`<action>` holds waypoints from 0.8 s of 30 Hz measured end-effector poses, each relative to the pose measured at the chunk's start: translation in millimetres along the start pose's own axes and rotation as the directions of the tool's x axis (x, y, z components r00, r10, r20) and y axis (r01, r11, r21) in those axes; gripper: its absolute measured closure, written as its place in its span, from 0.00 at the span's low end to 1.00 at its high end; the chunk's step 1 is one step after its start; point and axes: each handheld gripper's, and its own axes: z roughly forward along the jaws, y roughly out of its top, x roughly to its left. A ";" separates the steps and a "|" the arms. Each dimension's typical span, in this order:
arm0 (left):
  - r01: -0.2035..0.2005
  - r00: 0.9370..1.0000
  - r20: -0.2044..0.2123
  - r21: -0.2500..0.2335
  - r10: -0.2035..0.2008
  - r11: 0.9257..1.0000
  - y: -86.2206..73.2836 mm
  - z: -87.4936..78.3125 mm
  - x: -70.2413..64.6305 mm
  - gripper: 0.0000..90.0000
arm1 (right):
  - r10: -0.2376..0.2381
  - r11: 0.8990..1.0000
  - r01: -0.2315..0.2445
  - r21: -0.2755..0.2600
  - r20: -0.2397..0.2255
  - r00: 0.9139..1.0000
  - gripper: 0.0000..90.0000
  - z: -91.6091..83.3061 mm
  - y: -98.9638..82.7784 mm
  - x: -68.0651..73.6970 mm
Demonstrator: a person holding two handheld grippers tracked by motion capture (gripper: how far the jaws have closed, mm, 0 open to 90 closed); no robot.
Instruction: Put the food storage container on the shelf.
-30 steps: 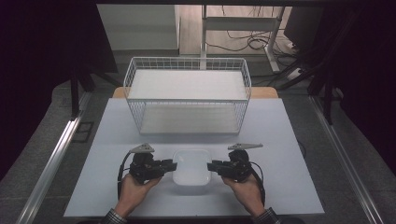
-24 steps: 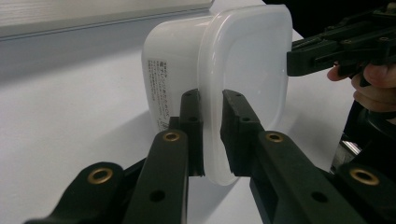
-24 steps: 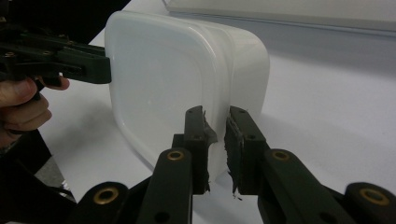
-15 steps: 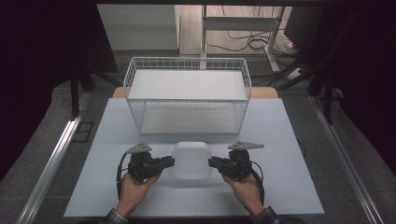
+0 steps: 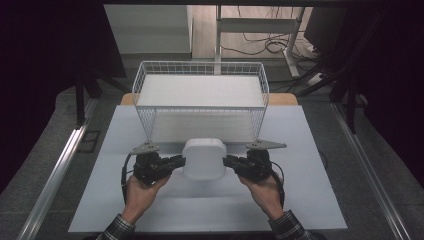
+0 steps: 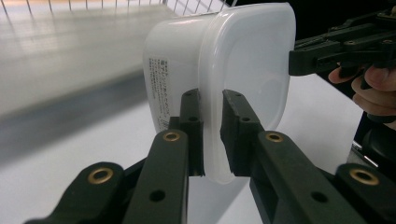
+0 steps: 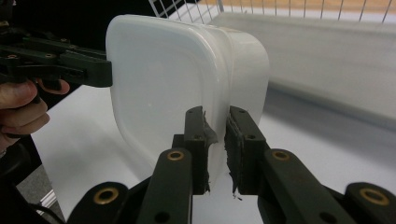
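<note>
Left gripper (image 5: 176, 162): my jaws are clamped on the left rim of the tub (image 5: 204, 159), lower centre of the high view; in the left gripper view the rim sits pinched between my pads (image 6: 194, 126).
Right gripper (image 5: 230, 162): my jaws are clamped on the tub's right rim; in the right gripper view the pads (image 7: 196, 135) press the rim from both sides.
Tub: white plastic, rounded corners, lid on, held between my two grippers above the table (image 5: 310, 145), just in front of the basket (image 5: 200, 100).
Basket: white wire, upper centre of the high view, standing on the table.
</note>
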 end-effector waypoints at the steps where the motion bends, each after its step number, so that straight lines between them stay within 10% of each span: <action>1: -0.003 1.000 -0.001 -0.005 0.003 1.000 3.3 -1.1 -0.3 0.89 | -0.003 1.000 0.003 -0.005 -0.001 1.000 0.87 -0.8 3.2 0.2; 24: -0.062 0.998 -0.013 -0.102 0.061 0.993 81.5 -26.5 3.6 0.89 | -0.070 0.993 0.070 -0.094 0.008 0.998 0.87 -12.7 84.3 2.0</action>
